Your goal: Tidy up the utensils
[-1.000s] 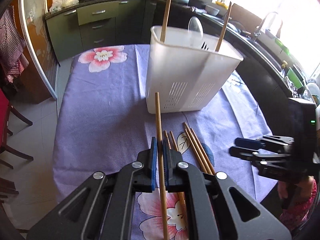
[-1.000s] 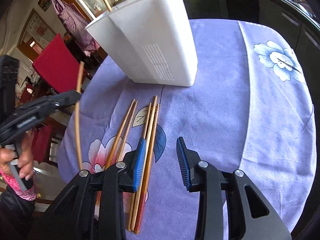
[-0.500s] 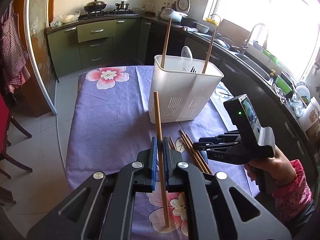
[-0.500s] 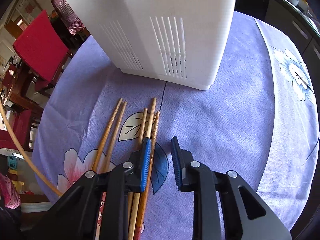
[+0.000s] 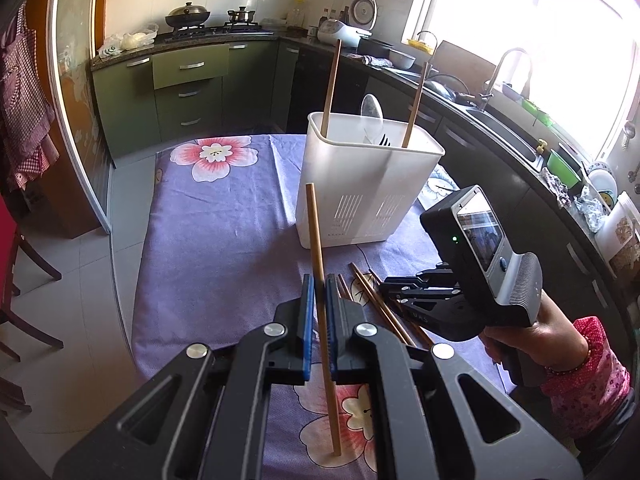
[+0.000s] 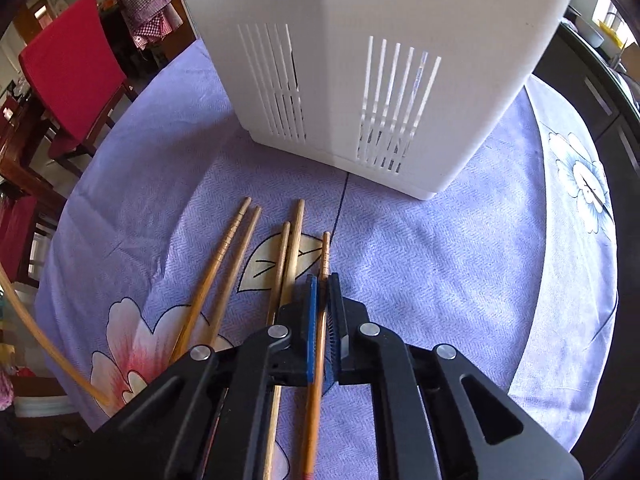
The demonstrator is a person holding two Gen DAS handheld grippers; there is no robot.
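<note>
My left gripper (image 5: 318, 280) is shut on a pale wooden chopstick (image 5: 314, 232), held steeply upright above the purple flowered tablecloth (image 5: 208, 248). The white slotted utensil holder (image 5: 368, 196) stands beyond it with two chopsticks, a spoon and a fork inside. My right gripper (image 6: 322, 280) points down at the cloth in front of the holder (image 6: 360, 60). Its jaws are closing and the pads press on a reddish-brown chopstick (image 6: 326, 252) lying there. Several loose chopsticks (image 6: 224, 264) lie just left of it. In the left wrist view the right gripper (image 5: 384, 294) sits low over those chopsticks (image 5: 370, 292).
A person's hand (image 5: 520, 344) in a pink sleeve holds the right gripper at the table's right edge. A red chair (image 6: 76, 64) stands off the table's far side. Dark kitchen cabinets (image 5: 188, 92) and a sink counter (image 5: 500, 120) ring the table.
My right gripper came down and closer to the holder and closed from open onto the rightmost chopstick. My left gripper drew back and up a little with its chopstick.
</note>
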